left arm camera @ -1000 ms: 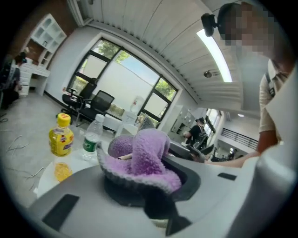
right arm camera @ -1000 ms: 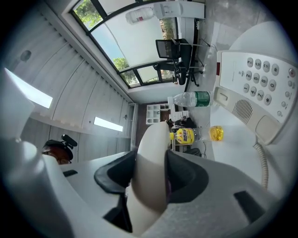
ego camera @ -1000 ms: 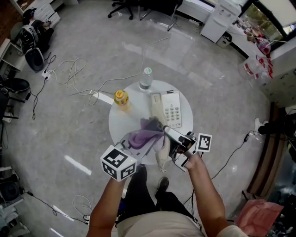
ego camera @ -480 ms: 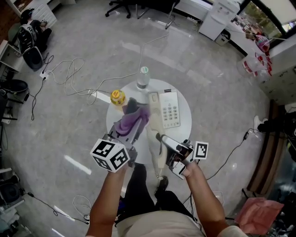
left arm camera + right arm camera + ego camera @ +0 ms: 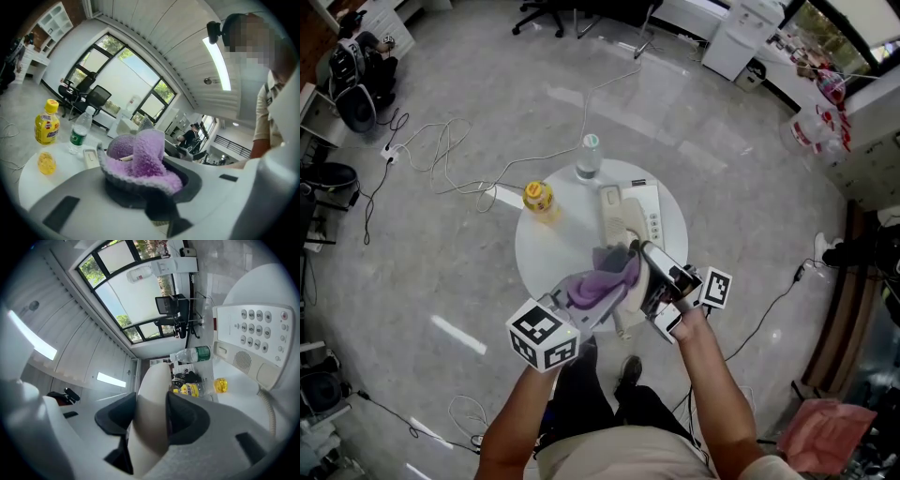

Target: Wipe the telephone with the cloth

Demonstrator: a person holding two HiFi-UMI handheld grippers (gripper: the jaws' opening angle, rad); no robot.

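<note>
Both forearms extend to the near table [image 5: 546, 246] edge. Left gripper [image 5: 140, 180] clamps purple cloth [image 5: 140, 157]; right gripper [image 5: 151, 420] clamps cream handset [image 5: 151, 394]. Keypad [image 5: 257, 329] shows in right gripper view, not left.

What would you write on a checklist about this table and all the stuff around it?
Surface: round white table, mostly bare.
Job's things: telephone base on the table; handset lifted off it; purple cloth.
Clutter: yellow bottle and water bottle, upright near the table's edge.
Grippers: left gripper shut on the purple cloth; right gripper shut on the handset.
Cables: coiled cord from the telephone base; white cable loose on the floor.
Surroundings: shiny grey floor, office chairs, big windows.
</note>
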